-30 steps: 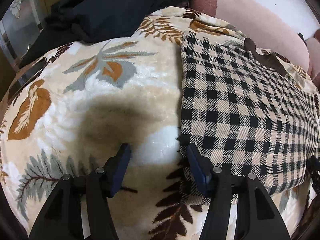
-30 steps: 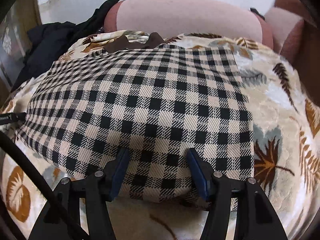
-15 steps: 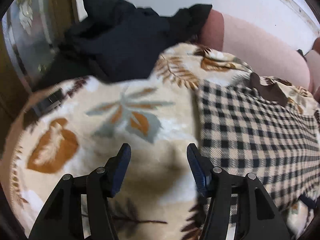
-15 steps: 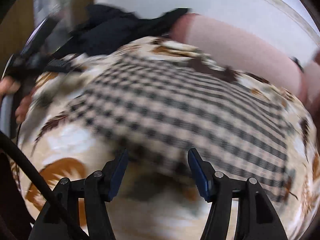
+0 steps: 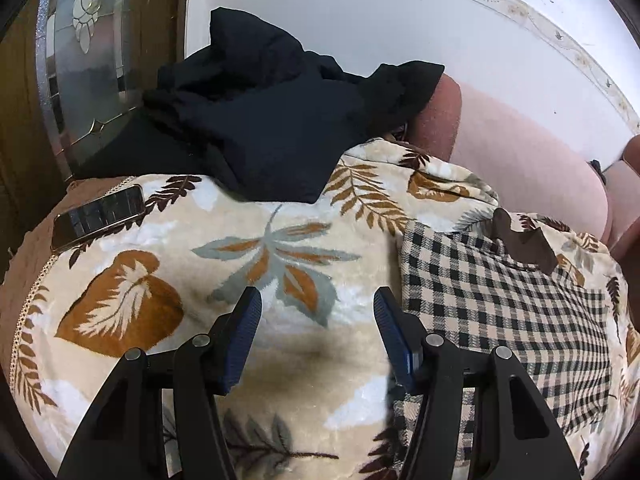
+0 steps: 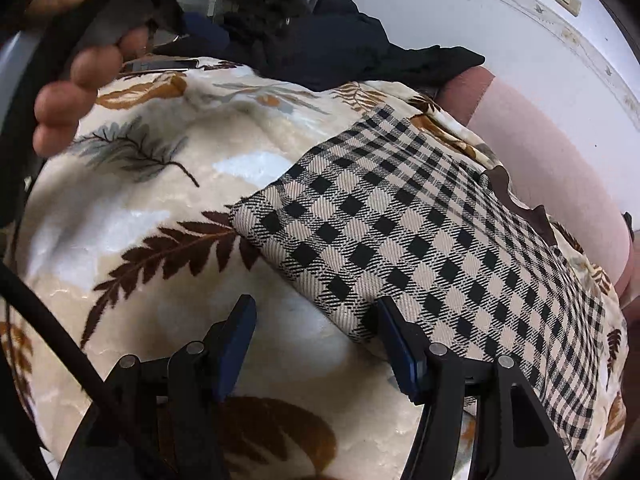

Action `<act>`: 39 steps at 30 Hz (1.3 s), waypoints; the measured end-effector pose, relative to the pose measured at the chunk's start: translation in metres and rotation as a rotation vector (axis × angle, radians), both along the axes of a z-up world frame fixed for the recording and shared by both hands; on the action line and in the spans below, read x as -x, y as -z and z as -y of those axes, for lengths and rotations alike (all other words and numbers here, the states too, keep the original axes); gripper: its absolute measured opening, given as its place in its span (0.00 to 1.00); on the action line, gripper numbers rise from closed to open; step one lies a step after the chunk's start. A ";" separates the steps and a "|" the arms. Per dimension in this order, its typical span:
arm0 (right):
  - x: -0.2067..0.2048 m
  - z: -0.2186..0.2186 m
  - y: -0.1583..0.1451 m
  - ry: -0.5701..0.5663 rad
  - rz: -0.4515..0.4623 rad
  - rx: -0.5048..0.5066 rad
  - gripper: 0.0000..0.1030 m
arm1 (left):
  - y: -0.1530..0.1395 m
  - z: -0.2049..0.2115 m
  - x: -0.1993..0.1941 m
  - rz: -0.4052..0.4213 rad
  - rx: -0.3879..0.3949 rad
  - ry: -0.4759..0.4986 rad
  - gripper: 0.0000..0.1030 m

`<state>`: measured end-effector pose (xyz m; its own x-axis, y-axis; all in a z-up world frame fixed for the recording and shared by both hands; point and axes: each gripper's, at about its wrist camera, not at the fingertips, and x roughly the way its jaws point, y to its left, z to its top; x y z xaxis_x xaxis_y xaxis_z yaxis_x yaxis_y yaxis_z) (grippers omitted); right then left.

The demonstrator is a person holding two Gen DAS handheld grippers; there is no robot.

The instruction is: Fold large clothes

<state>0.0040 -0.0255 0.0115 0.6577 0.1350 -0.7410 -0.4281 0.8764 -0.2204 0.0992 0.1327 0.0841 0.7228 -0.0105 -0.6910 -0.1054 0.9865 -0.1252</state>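
Observation:
A folded black-and-beige checked garment point(image 5: 500, 312) lies flat on a leaf-patterned blanket point(image 5: 160, 272); it also shows in the right wrist view point(image 6: 420, 240). Its brown collar point(image 5: 524, 244) points toward the pink sofa back. My left gripper point(image 5: 316, 336) is open and empty above the blanket, just left of the garment's edge. My right gripper point(image 6: 316, 340) is open and empty above the blanket, with its right finger point(image 6: 394, 344) at the garment's near corner. A heap of black clothes point(image 5: 272, 120) lies at the back left.
A phone point(image 5: 98, 216) lies on the blanket's left edge. The pink sofa back point(image 5: 532, 152) runs behind the blanket. A glass-panelled wooden door point(image 5: 80, 60) stands at the left. In the right wrist view, the person's hand point(image 6: 76, 72) holds the other gripper at top left.
Both grippers have pulled back and lifted off the checked garment. The left one swung left over the blanket; the right one swung left to the garment's corner. Both stayed open.

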 end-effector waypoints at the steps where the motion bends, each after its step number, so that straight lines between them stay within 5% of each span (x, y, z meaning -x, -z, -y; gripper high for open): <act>1: 0.000 -0.001 0.000 0.004 0.008 0.005 0.65 | 0.000 -0.001 0.000 -0.001 0.000 -0.002 0.56; 17: -0.002 0.000 0.003 0.060 0.058 0.031 0.77 | 0.024 0.009 -0.034 -0.084 0.000 0.071 0.56; 25: -0.015 -0.031 0.007 0.025 0.172 0.240 0.69 | 0.059 0.022 -0.089 -0.184 0.148 0.237 0.56; 39: -0.034 -0.045 0.011 0.014 0.184 0.275 0.66 | 0.083 0.049 -0.129 -0.236 0.219 0.353 0.62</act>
<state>0.0382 0.0198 0.0009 0.7842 -0.0641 -0.6172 -0.3474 0.7788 -0.5222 0.2279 0.0840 0.0012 0.4721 -0.3911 -0.7901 0.1807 0.9201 -0.3475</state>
